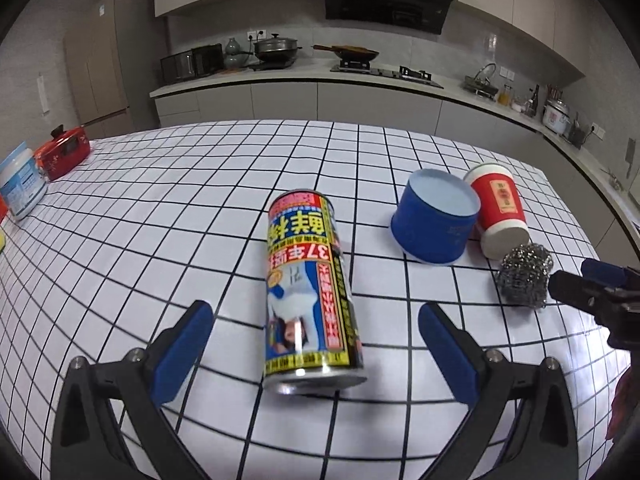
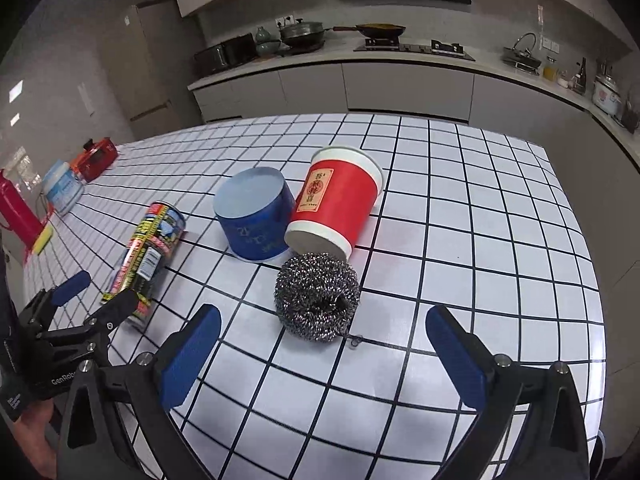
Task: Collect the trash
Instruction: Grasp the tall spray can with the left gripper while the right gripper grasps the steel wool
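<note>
A printed tin can [image 1: 308,292] lies on its side on the checked tablecloth, between the fingers of my open left gripper [image 1: 316,320]. The can also shows in the right wrist view [image 2: 148,252]. A blue cup [image 1: 436,220] stands upside down, and a red paper cup [image 1: 500,210] lies tipped beside it. A steel wool scrubber [image 2: 318,300] lies just ahead of my open, empty right gripper [image 2: 324,324]. The blue cup [image 2: 254,220] and red cup [image 2: 336,208] lie behind it.
At the table's far left stand a white tub [image 1: 20,184], a small red pot [image 1: 64,152] and a red bottle [image 2: 16,208] with a yellow sponge [image 2: 44,238]. A kitchen counter [image 1: 300,76] with cookware runs behind the table.
</note>
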{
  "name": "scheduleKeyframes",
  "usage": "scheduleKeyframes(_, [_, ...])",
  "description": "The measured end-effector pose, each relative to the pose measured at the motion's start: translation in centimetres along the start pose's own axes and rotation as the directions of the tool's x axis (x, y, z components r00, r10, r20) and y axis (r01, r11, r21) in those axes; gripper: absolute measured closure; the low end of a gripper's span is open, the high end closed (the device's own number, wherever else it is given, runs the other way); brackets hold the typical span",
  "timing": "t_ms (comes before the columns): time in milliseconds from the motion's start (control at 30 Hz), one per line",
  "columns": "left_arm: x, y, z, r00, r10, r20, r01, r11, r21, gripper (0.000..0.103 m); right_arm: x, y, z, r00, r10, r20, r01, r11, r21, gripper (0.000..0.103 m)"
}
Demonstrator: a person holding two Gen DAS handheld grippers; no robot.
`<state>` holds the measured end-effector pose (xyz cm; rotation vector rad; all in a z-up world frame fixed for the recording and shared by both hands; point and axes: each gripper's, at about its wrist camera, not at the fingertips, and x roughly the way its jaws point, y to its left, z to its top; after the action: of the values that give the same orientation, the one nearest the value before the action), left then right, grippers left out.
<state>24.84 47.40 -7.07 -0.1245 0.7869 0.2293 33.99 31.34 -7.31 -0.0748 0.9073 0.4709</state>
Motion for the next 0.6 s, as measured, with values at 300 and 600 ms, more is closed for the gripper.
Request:
scheduleKeyframes(300, [2.3, 0.2, 1.2, 0.999, -0.025, -0.034, 0.026, 1.000, 0.013, 0.004, 3.1, 0.2, 1.1, 0.999, -0.050, -0.019, 0.050, 0.999, 0.005, 0.000])
scheduleKeyframes(600, [4.4, 0.0, 1.0, 0.993, -0.067, -0.094, 0.069, 0.998, 0.015, 0.021, 5.1, 0.8, 1.0, 0.996, -0.070, -0.046, 0.069, 0.997, -0.018, 0.009])
